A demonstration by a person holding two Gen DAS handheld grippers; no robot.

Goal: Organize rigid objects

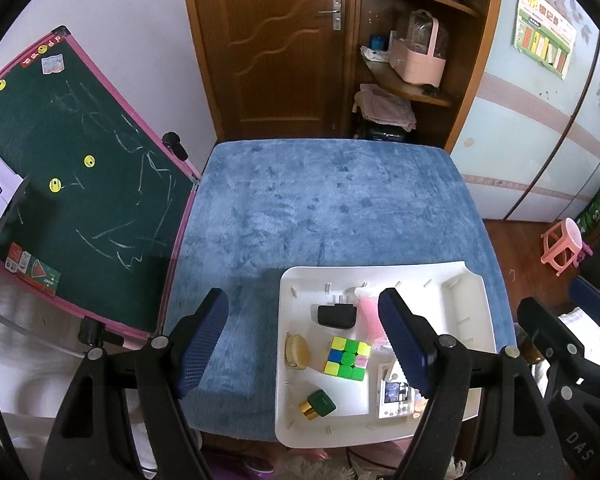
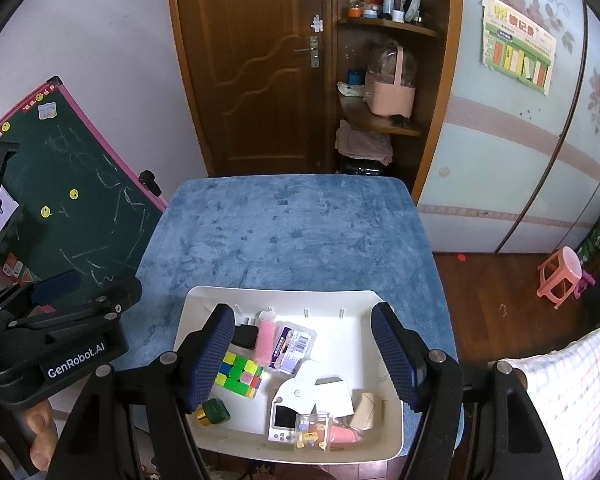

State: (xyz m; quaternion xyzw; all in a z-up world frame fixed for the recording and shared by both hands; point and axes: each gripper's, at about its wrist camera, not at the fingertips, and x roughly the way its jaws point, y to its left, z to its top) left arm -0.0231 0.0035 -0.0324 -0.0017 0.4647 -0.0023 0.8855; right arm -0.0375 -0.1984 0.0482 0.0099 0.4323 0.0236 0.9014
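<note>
both grippers hung above the near edge of the blue-covered table, apart from everything. left gripper stood wide, nothing between its pads. right gripper also stood wide and empty, over the white tray. the tray sat at the table's near edge and held a puzzle cube, a black adapter, a pink roller, a green-and-gold bottle, a small white device and a clear packet, all loose and jumbled. a chalkboard leaned to the left.
</note>
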